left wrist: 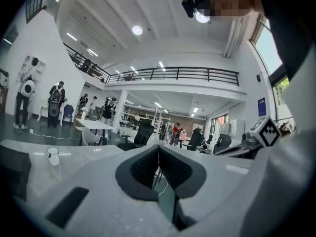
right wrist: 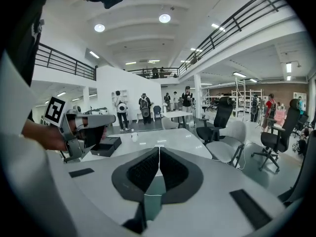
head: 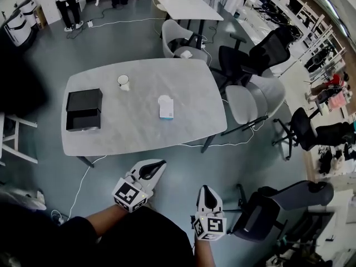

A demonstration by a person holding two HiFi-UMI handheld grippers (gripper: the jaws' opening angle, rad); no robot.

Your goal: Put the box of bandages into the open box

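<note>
The bandage box (head: 166,107) lay end-on on the desk (head: 139,132), well ahead of the nearer left tool (head: 158,165); it and the right tool (head: 204,189) had their jaws together, empty.

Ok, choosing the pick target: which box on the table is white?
The small white box with a blue edge, alone in the middle of the table; the open box at its left end is black.

We record a large open hall with a grey-green floor (head: 50,49). A rounded grey bench (head: 139,127) stands centrally. Grey chairs (head: 253,102) and black office chairs (head: 267,52) stand beside it, with a white table (head: 189,7) behind. Overhead are a railed mezzanine (left wrist: 177,74) and round ceiling lights (left wrist: 137,30).
</note>
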